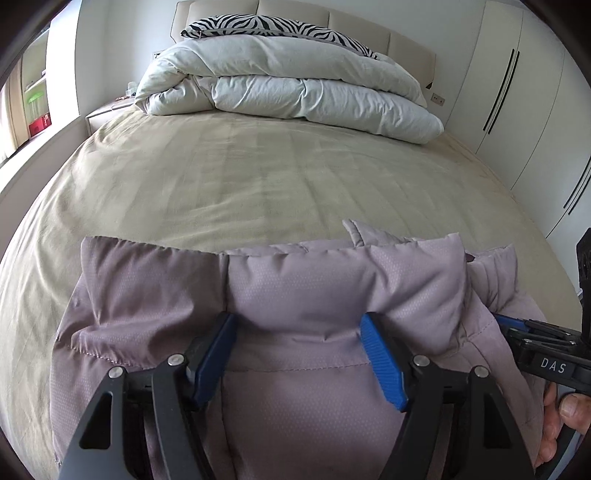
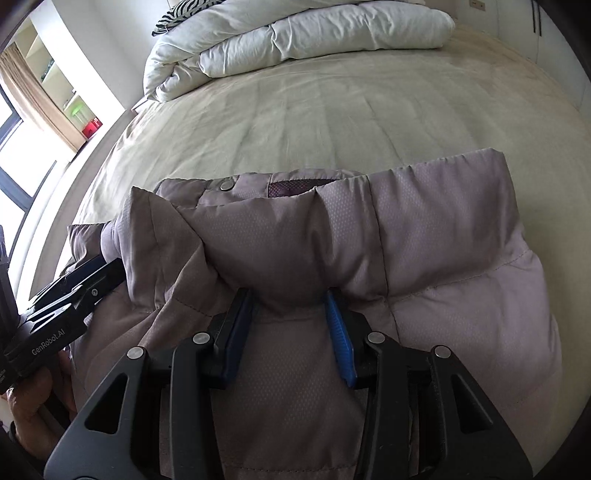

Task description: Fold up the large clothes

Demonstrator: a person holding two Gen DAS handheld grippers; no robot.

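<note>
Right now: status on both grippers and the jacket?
Left gripper open, jacket bunched between its fingers. Right gripper open, same. Jacket on the bed, partly folded. Duvet far off, nothing blocking.

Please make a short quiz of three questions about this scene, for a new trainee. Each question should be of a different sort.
1. True or false: the padded jacket lies on the bed under both tongs.
2. Multiple choice: what sits at the head of the bed? A) a suitcase B) a folded white duvet with a zebra-print pillow on top C) a stack of books
3. Fill in: a bunched fold of fabric sits between the fingers of the left tongs and the right tongs; its colour is ____.

Key: 1 true; 2 B; 3 mauve.
</note>
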